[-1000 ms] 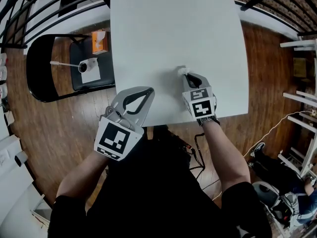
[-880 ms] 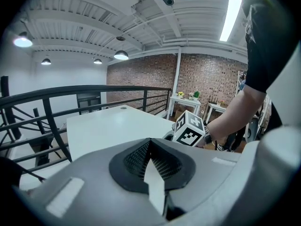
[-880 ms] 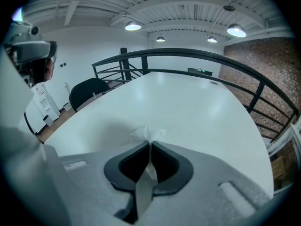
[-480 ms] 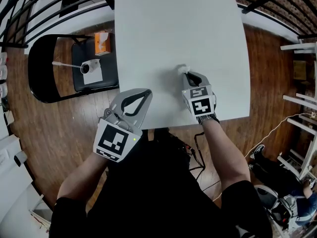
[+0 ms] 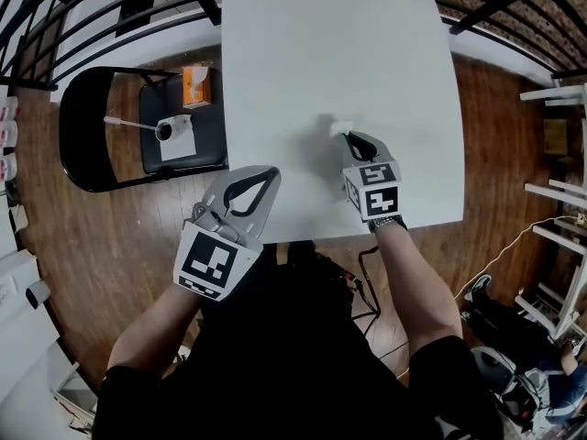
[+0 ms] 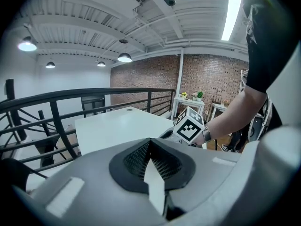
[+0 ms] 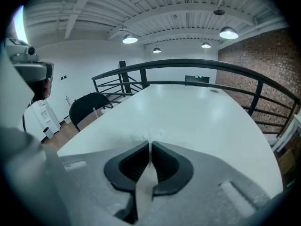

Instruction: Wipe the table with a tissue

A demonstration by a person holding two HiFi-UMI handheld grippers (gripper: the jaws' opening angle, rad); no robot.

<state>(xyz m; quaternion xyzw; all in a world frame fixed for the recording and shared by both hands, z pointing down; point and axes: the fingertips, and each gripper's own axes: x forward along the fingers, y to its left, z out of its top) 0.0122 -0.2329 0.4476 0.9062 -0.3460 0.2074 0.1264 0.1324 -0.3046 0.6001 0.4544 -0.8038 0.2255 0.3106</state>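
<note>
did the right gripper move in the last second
Yes, slightly: the right gripper, shut on the tissue, has slid a little away from the near edge of the table, toward its far end.

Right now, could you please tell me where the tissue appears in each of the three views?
Head view: the tissue lies mid-table, at the right gripper's tips.
Left gripper view: not visible.
Right gripper view: centre, pinched between the jaws.
Shared landmark: the white table, in all three.
</note>
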